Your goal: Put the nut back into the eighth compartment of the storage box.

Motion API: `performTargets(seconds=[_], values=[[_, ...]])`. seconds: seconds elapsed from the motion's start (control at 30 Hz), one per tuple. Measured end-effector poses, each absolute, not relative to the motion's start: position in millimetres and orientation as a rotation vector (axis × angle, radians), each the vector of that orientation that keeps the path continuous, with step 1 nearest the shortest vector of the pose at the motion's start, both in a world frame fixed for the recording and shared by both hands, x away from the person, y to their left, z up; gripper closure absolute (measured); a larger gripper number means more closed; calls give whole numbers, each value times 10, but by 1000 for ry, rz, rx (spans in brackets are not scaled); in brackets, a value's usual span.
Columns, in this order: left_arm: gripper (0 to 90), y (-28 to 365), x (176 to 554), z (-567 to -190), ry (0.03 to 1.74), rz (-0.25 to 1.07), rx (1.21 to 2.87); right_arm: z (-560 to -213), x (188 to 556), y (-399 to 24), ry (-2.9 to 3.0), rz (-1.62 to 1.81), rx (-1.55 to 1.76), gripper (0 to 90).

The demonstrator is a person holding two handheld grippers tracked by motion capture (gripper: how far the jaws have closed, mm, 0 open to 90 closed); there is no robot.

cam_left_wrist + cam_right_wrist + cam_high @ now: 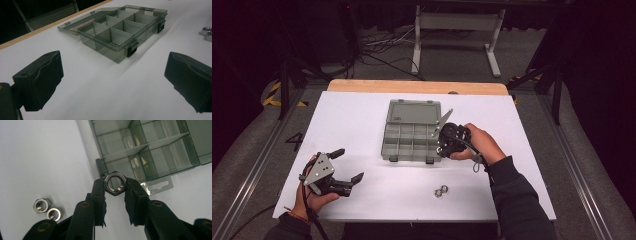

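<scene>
Fingers (100, 195) around a nut (115, 183), above the empty-looking compartment box (150, 150).

A white desk (362, 115) stands on grey carpet (257, 130); at twelve o'clock, a white frame (457, 35) and cables (382, 47) in darkness.

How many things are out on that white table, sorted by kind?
Hex nuts: 3, one held in the right gripper, two lying loose
Compartment box: 1, lid open
Grippers: 2, the left gripper open
Total: 6

Bare table (362, 125) left of organiser box (412, 131)
</scene>
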State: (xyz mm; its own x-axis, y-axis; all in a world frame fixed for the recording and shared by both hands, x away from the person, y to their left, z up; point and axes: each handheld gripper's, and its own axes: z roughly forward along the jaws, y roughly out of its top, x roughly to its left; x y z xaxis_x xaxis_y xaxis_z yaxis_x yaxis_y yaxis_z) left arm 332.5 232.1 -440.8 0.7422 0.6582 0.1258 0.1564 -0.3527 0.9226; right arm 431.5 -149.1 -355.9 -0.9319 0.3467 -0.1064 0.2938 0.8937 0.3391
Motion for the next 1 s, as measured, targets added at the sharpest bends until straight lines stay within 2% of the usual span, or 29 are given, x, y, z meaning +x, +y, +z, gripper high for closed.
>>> performTargets(seconds=[0.33,1.0], values=[[27,2343,3316,-4402,640,607,1863,-3616,4541,-1426,2900,429,543,707],[28,2344,3322,-4410,636,595,1874,-3735,4645,-1332,2912,385,558,707]])
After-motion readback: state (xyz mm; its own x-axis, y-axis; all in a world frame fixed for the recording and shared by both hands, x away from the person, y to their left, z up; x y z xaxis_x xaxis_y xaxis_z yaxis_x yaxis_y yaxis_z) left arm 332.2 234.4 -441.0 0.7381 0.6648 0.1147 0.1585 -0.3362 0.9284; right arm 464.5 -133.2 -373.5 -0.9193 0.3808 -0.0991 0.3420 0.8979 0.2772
